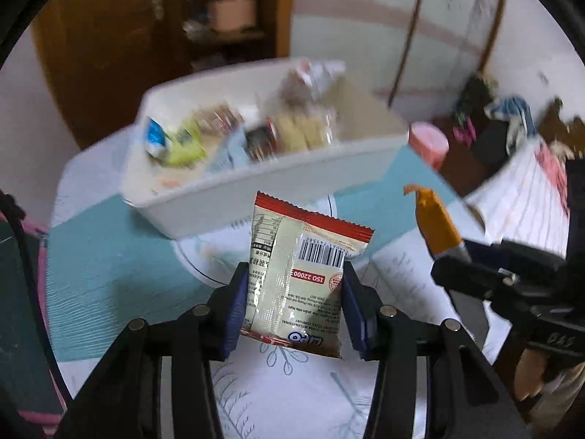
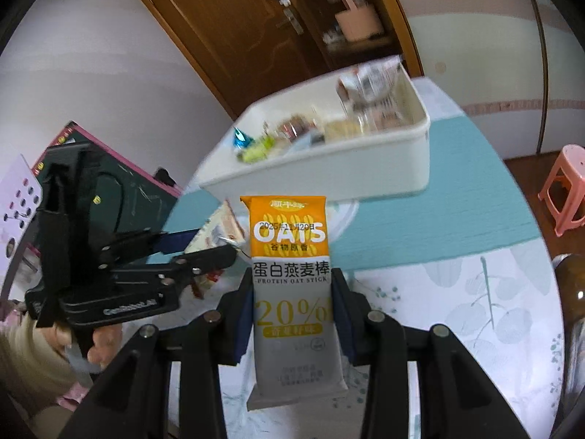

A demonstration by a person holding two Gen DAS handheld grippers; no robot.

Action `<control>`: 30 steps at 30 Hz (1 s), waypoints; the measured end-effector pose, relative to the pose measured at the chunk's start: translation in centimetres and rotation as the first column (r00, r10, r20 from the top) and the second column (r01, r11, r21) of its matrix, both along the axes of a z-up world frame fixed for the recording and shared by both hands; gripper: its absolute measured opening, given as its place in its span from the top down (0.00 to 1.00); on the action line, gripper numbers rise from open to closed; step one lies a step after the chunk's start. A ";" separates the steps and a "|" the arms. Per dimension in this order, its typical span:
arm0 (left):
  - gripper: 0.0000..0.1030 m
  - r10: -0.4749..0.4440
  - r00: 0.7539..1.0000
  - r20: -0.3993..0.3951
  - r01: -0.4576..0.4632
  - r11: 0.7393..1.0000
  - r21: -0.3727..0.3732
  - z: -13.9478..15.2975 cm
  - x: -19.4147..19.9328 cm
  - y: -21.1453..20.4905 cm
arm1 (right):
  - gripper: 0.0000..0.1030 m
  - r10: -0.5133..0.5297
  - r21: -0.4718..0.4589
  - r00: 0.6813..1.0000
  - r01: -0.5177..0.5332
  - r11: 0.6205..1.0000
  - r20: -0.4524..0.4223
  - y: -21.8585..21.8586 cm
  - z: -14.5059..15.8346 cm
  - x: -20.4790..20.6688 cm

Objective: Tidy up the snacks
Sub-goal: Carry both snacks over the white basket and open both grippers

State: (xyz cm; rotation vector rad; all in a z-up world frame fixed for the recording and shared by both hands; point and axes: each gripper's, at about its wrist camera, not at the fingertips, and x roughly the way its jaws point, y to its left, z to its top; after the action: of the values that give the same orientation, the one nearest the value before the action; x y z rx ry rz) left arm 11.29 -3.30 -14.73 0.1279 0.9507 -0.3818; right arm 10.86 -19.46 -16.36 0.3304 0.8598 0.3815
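Observation:
My left gripper (image 1: 292, 274) is shut on a cream snack packet (image 1: 310, 241) with a red top edge and a barcode, held above the tablecloth. My right gripper (image 2: 292, 285) is shut on an orange and white oat bar (image 2: 290, 256), held upright. Beyond both stands a white bin (image 2: 329, 172), also in the left wrist view (image 1: 278, 186), with several snacks in it. The right gripper (image 1: 449, 252) with the oat bar (image 1: 435, 219) shows at the right of the left wrist view. The left gripper (image 2: 204, 245) shows at the left of the right wrist view, and a hand holds it.
The table carries a teal and white leaf-print cloth (image 2: 457, 226). A pink stool (image 2: 563, 190) stands on the floor to the right. A green chalkboard with a pink frame (image 2: 120, 190) leans at the left. A brown door (image 2: 226, 18) is behind the bin.

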 end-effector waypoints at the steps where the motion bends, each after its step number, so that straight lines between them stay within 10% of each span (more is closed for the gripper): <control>1: 0.56 0.015 1.000 0.017 -0.015 1.000 -0.005 1.1 -0.1 0.7 | 0.63 -0.004 0.004 1.000 0.004 1.000 0.014 0.1 0.7 -0.1; 16: 0.55 0.189 0.942 0.279 -0.170 0.981 -0.091 16.7 2.3 2.4 | 0.62 -0.093 0.063 0.970 0.081 0.995 0.223 1.9 14.9 3.5; 30: 0.55 0.268 0.898 0.350 -0.262 0.963 -0.066 20.4 11.5 0.0 | 0.62 -0.190 0.036 0.950 0.186 0.982 0.247 2.0 19.9 11.5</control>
State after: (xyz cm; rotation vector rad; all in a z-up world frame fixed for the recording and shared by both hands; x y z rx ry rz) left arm 22.78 -3.27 5.72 0.0476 0.5937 -0.1066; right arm 22.33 -17.45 3.56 0.3640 0.5736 0.2442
